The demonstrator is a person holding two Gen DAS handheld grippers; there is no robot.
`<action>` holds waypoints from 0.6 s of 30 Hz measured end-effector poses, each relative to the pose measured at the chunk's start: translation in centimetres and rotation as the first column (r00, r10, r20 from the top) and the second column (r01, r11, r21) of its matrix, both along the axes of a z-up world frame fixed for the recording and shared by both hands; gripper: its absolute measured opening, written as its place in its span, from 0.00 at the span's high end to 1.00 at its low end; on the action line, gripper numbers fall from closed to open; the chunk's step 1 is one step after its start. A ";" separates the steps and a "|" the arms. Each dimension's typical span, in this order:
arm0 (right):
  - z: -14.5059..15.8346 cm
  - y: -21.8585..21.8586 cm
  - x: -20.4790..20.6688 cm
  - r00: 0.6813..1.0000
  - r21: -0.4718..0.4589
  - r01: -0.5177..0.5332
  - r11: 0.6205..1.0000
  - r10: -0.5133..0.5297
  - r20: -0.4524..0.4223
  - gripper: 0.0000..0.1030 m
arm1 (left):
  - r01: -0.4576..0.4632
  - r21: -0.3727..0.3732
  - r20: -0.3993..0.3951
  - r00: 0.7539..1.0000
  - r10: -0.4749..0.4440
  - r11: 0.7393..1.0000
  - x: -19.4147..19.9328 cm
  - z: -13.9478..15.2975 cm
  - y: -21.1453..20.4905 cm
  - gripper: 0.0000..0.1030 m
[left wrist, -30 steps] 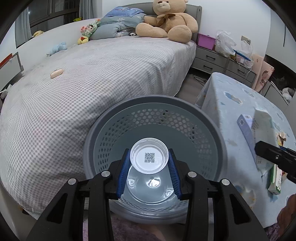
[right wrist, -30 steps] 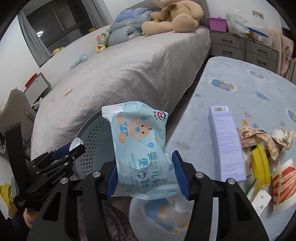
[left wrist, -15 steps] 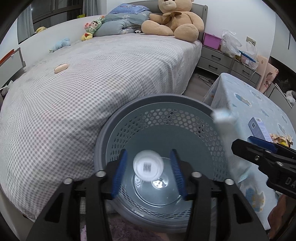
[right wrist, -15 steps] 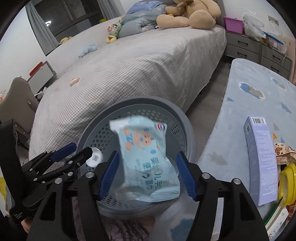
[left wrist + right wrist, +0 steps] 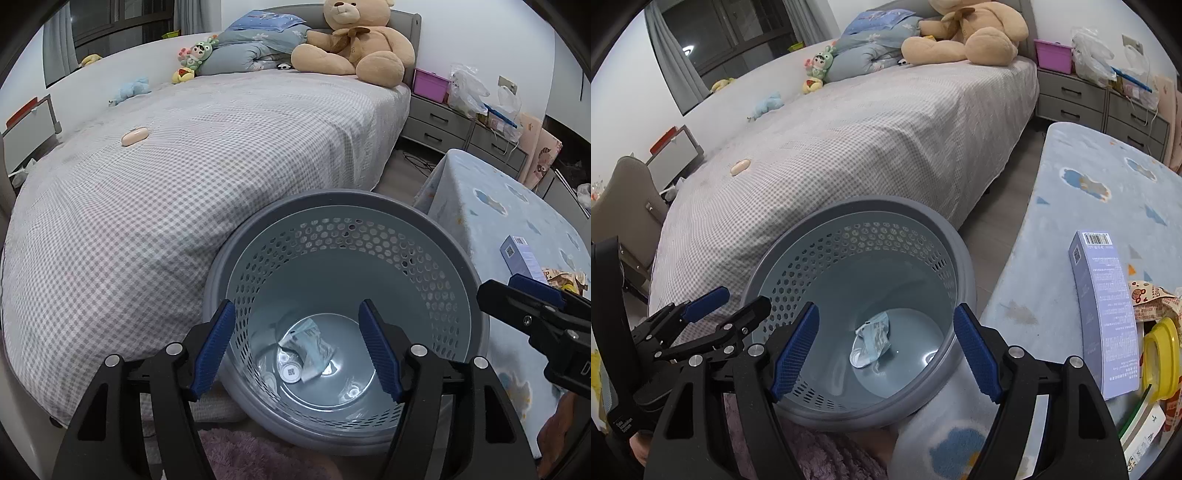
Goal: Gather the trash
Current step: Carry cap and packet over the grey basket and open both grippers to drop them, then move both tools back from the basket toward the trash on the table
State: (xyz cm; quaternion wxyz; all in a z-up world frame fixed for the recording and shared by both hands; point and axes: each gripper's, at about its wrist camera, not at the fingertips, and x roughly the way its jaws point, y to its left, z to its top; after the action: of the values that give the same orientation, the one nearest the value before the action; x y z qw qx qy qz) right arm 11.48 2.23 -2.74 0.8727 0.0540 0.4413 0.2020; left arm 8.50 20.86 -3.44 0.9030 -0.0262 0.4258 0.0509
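Both tools hang over the basket (image 5: 458, 258) with nothing between their pads. The left tool (image 5: 297, 343) and the right tool (image 5: 886, 349) have just been opening and now stand apart. At the basket's bottom lie the wipes packet (image 5: 873, 338) and the small cup (image 5: 291, 370), crumpled film and thin plastic, both light.

More trash waits on the bench (image 5: 1082, 206), along its near right edge. The lilac box (image 5: 1102, 314) looks like stiff, light card; gripping it across its narrow width near the middle should keep it level. The yellow lid (image 5: 1161, 354) beside it is hard and probably slick, best pinched at the rim. The patterned wrapper (image 5: 1152, 299) is soft and will crush under any grip.
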 end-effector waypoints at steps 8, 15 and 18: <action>0.0 0.1 -0.5 1.000 -0.013 0.002 1.000 -0.002 0.002 0.28 | -0.009 0.017 0.002 1.000 0.009 1.000 -0.6 0.3 -0.1 0.32; 0.0 -0.2 -1.0 1.000 -0.014 0.009 1.000 -0.009 -0.001 0.28 | -0.015 0.019 0.000 1.000 0.015 1.000 -1.0 0.5 -0.2 0.32; 0.2 -0.6 -1.3 1.000 -0.012 0.015 1.000 -0.016 -0.004 0.27 | -0.017 0.020 0.001 1.000 0.017 1.000 -1.2 0.8 -0.3 0.32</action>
State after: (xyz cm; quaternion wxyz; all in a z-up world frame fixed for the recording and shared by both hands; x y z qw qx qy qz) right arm 10.17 1.61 -2.55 0.8736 0.0525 0.4439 0.1924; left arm 7.26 20.52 -2.68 0.9029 -0.0210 0.4246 0.0629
